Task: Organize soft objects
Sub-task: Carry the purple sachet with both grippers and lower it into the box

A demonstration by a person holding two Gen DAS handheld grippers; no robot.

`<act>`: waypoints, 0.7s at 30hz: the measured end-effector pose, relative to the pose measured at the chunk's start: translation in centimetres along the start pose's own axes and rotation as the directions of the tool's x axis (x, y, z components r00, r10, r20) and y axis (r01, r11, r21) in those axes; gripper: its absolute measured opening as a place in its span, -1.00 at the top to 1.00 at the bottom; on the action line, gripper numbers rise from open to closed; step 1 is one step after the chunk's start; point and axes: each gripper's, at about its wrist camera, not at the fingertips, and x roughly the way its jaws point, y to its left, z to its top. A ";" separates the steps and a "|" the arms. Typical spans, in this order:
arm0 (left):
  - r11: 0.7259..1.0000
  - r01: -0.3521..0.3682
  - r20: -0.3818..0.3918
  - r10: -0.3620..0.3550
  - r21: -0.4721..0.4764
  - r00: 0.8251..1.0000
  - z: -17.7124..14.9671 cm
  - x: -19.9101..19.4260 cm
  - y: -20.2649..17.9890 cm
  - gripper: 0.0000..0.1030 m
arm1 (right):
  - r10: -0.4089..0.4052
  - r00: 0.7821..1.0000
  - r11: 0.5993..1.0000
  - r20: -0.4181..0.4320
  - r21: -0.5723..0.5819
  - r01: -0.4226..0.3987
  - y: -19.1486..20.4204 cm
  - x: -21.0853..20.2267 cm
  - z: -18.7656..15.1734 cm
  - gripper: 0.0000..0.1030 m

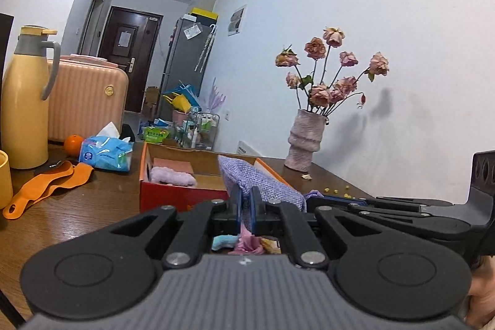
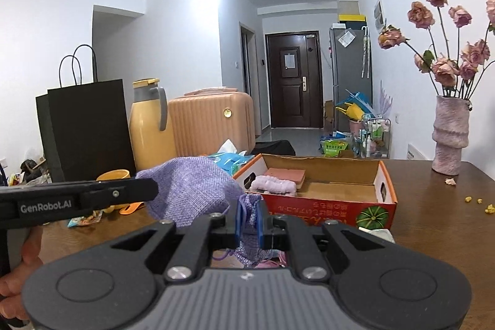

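While both tools pinch purple cloth [image 2: 191,187], long axis spans sideways (sagging).

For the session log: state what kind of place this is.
Most likely a lived-in apartment: a wooden table with a vase of dried roses, a pink suitcase, and a hallway to a dark front door.

Two grippers are seen, the left gripper [image 1: 246,207] and the right gripper [image 2: 249,220]. One purple woven cloth [image 2: 191,187], one cardboard box [image 2: 321,175], one vase [image 2: 450,135], one yellow flask [image 2: 150,126], one suitcase [image 2: 213,122] and one black paper bag [image 2: 89,126] are counted.
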 end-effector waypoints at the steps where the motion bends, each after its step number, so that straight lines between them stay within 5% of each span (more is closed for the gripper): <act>1: 1.000 0.000 0.001 0.000 0.006 1.000 0.1 0.0 -0.2 0.89 | -0.002 1.000 1.000 0.001 -0.001 0.002 -0.1 0.0 0.0 0.82; 10: 0.998 -0.007 0.015 0.006 0.069 1.000 2.9 4.0 0.4 0.89 | -0.011 1.000 0.999 0.019 -0.036 0.012 -1.5 3.1 2.6 0.82; 21: 0.995 -0.091 -0.080 0.094 0.045 0.992 6.4 19.1 7.6 0.89 | 0.033 0.991 0.999 -0.128 -0.033 -0.037 -7.0 20.5 7.8 0.82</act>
